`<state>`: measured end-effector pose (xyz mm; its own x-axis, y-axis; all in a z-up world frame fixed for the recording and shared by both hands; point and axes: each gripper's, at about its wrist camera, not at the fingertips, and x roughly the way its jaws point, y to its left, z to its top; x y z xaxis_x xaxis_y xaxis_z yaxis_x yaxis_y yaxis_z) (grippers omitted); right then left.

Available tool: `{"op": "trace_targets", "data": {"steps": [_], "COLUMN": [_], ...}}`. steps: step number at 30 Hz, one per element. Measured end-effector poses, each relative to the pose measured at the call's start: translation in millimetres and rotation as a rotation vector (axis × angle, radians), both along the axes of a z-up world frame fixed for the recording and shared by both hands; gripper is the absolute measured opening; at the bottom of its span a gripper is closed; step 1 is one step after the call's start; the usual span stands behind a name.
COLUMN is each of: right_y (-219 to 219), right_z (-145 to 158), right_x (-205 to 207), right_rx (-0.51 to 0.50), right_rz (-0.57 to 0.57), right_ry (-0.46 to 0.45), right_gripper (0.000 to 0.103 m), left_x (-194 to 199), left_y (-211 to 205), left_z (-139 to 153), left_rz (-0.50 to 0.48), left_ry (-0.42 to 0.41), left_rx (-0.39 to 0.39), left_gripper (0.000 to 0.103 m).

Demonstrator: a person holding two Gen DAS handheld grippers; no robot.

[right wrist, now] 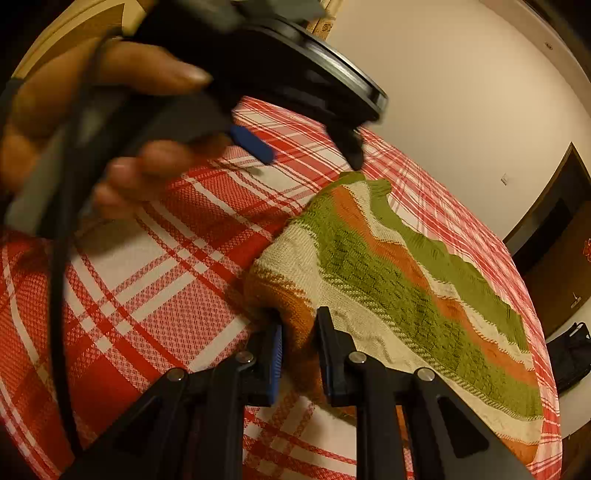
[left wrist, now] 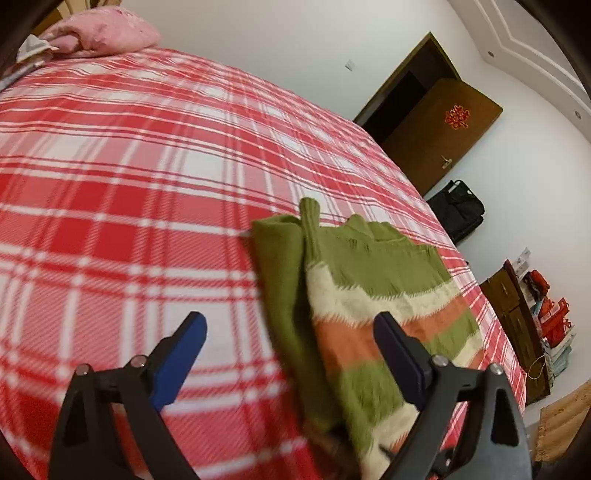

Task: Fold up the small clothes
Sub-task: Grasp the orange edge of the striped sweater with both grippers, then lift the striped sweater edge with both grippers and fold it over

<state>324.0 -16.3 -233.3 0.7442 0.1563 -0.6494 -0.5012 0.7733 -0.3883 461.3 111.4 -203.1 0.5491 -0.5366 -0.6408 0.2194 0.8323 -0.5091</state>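
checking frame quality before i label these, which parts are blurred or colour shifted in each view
Left wrist view: neutral white light, motion smear on the striped sweater and plaid bedspread, fisheye bending the door. Right wrist view: warm orange cast, sweater knit sharp, but the hand holding the left tongs is heavily blurred up close.

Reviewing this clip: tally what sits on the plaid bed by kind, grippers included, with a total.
Striped knit garment: 1, green, cream and orange, lying on the plaid bedspread
Pink pillow: 1, at the far end of the bed
Grippers: 2, left gripper open, right gripper shut on the garment's edge
Total: 4
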Motion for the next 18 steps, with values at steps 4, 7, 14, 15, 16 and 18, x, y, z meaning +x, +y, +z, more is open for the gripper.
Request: {"op": "trace_targets", "data": {"steps": [4,7,14,15,16,18], "right_y": [-0.3,1.2,3.0,2.2,0.9,-4.3], "right_z": [-0.5,-1.3,-0.6,0.3,1.8,7.1], "right_x": [1.1,0.2,-3.8,-4.0,-3.6,-2.2], "right_rx": [0.002,-0.009,-0.022,-0.018,-0.01,0.013], "right_rz": [-0.004,-0.005,-0.003,-0.001,0.003,0.009], "right_ry": [0.006,-0.004,-0.018,-0.017,-0.01,0.007], "right_gripper": [0.017,0.017,0.016,0.015,0.014,0.013], "left_x": [15.3,23.8,31.0,29.4,29.0,27.0], "left_y": [-13.3,-19.0,-8.7,-9.4,-10.1,-10.7], "left_z": [-4.2,-11.4,-22.0,-21.3,-20.4,-17.2], "left_rz": [-0.034,-0.047,-0.04,-0.047,-0.051,-0.055], "left_ry": [0.011,0.036,0.081,0.077,0.074,0.063], "left_rx": [0.003,0.008,-0.058,-0.054,-0.052,-0.052], "left_gripper": [0.09,0.075,0.024,0.018,0.016,0.014]}}
